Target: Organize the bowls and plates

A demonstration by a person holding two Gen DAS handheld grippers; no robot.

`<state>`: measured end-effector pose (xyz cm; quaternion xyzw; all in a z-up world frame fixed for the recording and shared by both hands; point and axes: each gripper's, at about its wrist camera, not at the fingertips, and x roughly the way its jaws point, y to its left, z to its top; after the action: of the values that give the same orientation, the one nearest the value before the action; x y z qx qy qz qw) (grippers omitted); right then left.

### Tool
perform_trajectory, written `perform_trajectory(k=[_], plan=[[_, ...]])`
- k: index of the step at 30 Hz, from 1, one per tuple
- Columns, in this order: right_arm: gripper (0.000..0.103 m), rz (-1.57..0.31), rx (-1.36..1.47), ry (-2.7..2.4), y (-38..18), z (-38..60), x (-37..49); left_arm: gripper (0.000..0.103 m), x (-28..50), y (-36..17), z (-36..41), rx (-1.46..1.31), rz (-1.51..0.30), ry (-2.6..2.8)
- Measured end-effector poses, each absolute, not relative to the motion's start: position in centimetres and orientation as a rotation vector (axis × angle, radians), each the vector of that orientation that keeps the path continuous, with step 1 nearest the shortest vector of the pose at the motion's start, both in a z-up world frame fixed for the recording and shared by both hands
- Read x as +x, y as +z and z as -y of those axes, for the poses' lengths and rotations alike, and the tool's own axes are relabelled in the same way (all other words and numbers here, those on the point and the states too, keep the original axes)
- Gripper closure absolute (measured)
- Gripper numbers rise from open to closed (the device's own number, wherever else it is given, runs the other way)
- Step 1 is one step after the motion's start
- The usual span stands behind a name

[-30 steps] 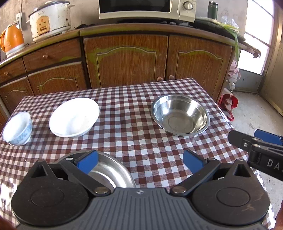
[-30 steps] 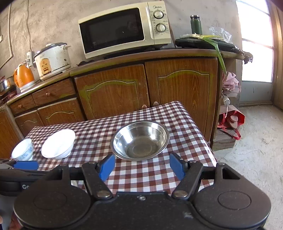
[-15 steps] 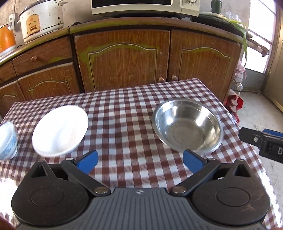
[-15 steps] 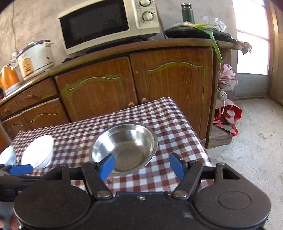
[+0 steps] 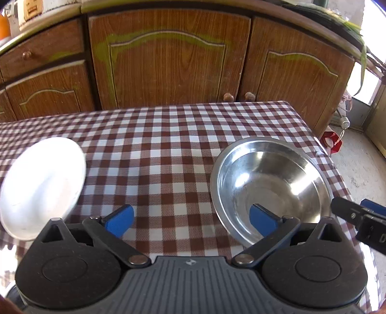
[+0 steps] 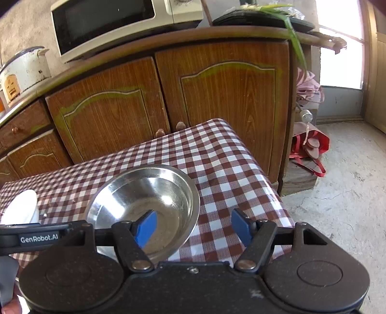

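Observation:
A steel bowl (image 5: 270, 183) stands on the red-and-white checked table (image 5: 168, 145) near its right edge. To its left lies a white bowl (image 5: 41, 186). My left gripper (image 5: 190, 217) hovers open and empty over the cloth between the two bowls, its right pad (image 5: 261, 218) over the steel bowl's near rim. My right gripper (image 6: 193, 225) is open too. In the right wrist view it straddles the near right rim of the steel bowl (image 6: 144, 200): one pad (image 6: 146, 227) lies over the inside, the other past the rim. I cannot tell whether it touches.
Wooden cabinets (image 5: 168, 60) stand just behind the table. A microwave (image 6: 115, 21) and a rice cooker (image 6: 21, 70) sit on the counter. The table's right edge drops to a concrete floor (image 6: 342, 193), where a red bag (image 6: 311, 145) lies.
Both grippers have come forward and down toward the table, so the steel bowl looks larger and closer. The small patterned cup and the near steel bowl have dropped out of the left view.

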<state>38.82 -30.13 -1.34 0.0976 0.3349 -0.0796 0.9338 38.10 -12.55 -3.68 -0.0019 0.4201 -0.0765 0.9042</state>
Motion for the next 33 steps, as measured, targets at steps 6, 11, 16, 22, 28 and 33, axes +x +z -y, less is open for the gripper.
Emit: perform_trajectory(k=[6, 11, 16, 22, 28, 33], plan=[[0.022, -0.718, 0.203, -0.179, -3.3, 30.2, 40.8, 0.001, 39.0, -4.1, 13.6, 0.067, -0.842, -0.156], [0.022, -0.747, 0.255, -0.168, -5.0, 30.5, 41.8, 0.024, 40.1, -5.0, 14.4, 0.092, -0.845, -0.187], [0.032, -0.731, 0.319, -0.158, -5.8, 31.2, 42.1, 0.058, 40.4, -5.8, 14.1, 0.064, -0.844, -0.224], [0.082, -0.723, 0.291, -0.134, -5.8, 30.6, 42.0, 0.08, 39.9, -5.6, 15.1, 0.068, -0.84, -0.29], [0.082, -0.7, 0.288, -0.147, -5.2, 30.6, 40.7, 0.08, 38.9, -5.4, 15.1, 0.046, -0.853, -0.31], [0.082, -0.683, 0.268, -0.151, -4.1, 30.5, 38.9, 0.08, 37.3, -4.2, 15.1, 0.032, -0.847, -0.306]])
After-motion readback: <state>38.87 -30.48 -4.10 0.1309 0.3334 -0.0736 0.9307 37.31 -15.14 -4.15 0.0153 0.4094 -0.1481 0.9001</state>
